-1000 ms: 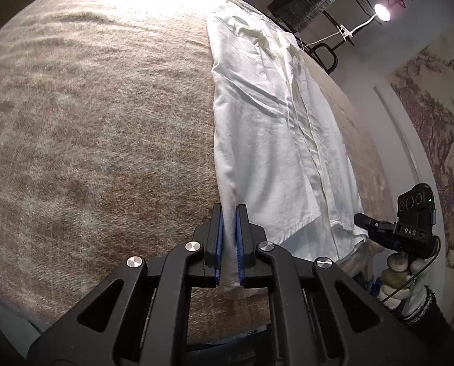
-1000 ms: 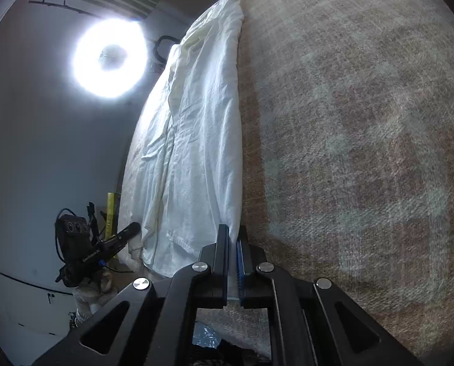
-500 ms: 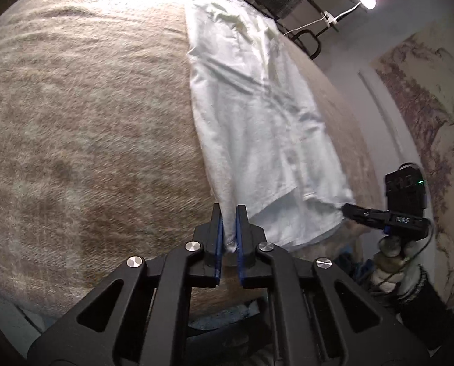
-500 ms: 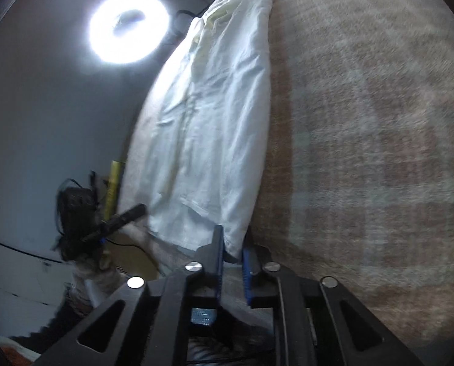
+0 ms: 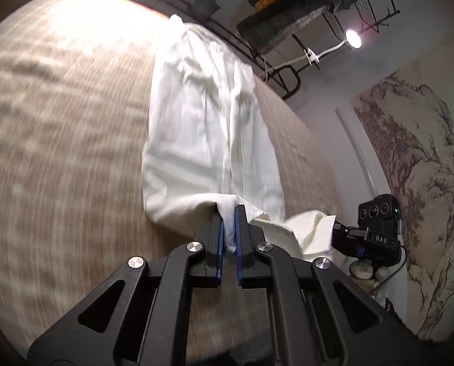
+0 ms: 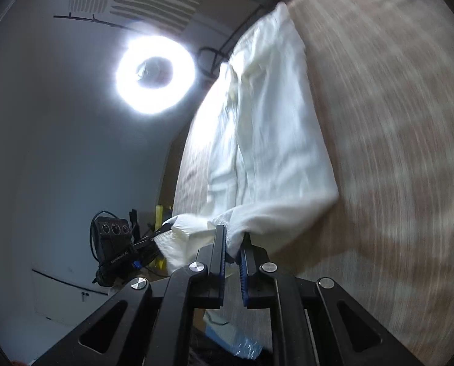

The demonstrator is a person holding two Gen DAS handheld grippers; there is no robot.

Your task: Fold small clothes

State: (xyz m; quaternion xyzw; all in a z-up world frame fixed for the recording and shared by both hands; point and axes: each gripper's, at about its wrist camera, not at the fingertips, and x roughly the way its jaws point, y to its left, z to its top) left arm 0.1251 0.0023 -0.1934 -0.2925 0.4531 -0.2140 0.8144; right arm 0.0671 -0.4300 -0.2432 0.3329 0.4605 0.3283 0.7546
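The left gripper (image 5: 229, 213) is clamped on one near corner of the long white cotton garment (image 5: 208, 128), and the right gripper (image 6: 233, 241) pinches the other near corner, so the hem is lifted evenly off the near edge of the beige woven cloth-covered table (image 5: 59, 137). Holding both corners at once keeps the hem straight, likely so it can be carried over toward the far end for a clean lengthwise fold. Beyond the raised hem, the rest of the garment lies flat along the table, reaching its far edge.
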